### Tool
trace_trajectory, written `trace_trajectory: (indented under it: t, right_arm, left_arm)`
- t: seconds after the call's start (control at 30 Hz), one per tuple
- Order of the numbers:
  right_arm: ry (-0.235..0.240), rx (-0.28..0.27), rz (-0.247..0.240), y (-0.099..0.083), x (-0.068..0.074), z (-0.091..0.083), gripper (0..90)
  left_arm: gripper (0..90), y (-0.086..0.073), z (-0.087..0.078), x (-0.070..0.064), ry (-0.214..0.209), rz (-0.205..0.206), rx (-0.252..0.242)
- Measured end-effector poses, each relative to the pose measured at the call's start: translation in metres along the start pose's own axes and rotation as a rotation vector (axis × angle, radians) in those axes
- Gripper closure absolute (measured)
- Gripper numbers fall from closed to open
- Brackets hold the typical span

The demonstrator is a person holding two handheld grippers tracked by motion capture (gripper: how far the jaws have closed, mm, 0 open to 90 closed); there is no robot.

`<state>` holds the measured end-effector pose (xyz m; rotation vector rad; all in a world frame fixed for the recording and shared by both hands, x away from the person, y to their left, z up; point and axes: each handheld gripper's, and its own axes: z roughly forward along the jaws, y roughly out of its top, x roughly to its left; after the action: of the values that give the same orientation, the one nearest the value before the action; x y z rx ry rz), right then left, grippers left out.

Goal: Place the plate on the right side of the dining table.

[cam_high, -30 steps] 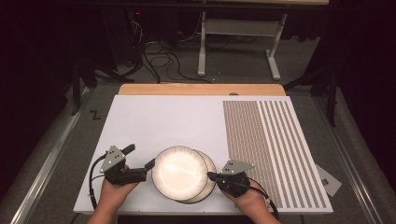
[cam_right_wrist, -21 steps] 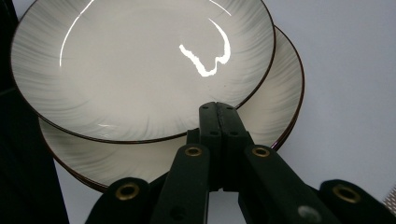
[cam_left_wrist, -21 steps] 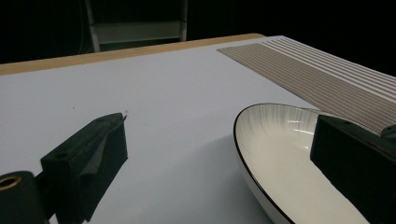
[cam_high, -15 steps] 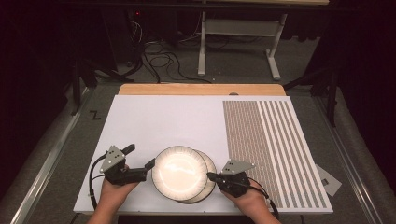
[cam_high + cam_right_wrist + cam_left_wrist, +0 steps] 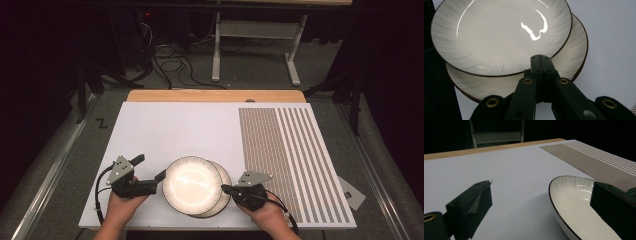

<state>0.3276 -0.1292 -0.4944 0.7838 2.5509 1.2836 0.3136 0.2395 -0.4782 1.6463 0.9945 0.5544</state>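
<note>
Two plates: an upper plate sits on a lower plate, shifted toward the person's left, so a crescent of the lower one shows at the right; both rest at the near edge of the white board
Left gripper: jaws apart, one jaw over the bare board and the other above the upper plate's bowl, so its near rim lies between them; I judge this a setup to pinch and lift the top plate
Right gripper: jaws pressed together with nothing between them, tips resting at the lower plate's exposed rim; probably to hold it down while the top one comes away
Striped mat: well apart at the right, untouched
Hard to make out: whether the right tips truly press on the rim or hover just above it; the left gripper's far jaw is cut off by the picture edge; glare washes out the upper plate's surface
</note>
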Motion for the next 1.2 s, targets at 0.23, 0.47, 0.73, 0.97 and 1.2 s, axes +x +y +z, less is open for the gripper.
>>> trace_trajectory:
  t: [0.23, 0.47, 0.73, 0.97, 1.2]
  right_arm:
    - [0.002, 0.005, -0.003, 0.000, 0.000, 0.001, 90.0]
    - [0.000, 0.002, -0.008, 0.000, 0.000, 0.001, 90.0]
    - [0.018, 0.051, -0.050, 0.004, 0.010, 0.017, 90.0]
    - [0.012, 0.052, -0.061, 0.006, 0.011, 0.020, 90.0]
    - [0.007, 0.062, -0.067, 0.007, 0.014, 0.023, 90.0]
  left_arm:
    - [4.6, 0.000, 0.000, 0.000, -0.002, -0.001, 0.002]
    - [4.7, 0.000, 0.000, 0.000, -0.004, -0.002, 0.003]
    - [4.8, 0.000, -0.001, 0.000, -0.008, -0.011, 0.003]
    - [7.8, 0.000, -0.002, 0.000, -0.031, -0.028, 0.009]
    - [12.7, 0.000, 0.004, -0.006, -0.075, -0.055, 0.075]
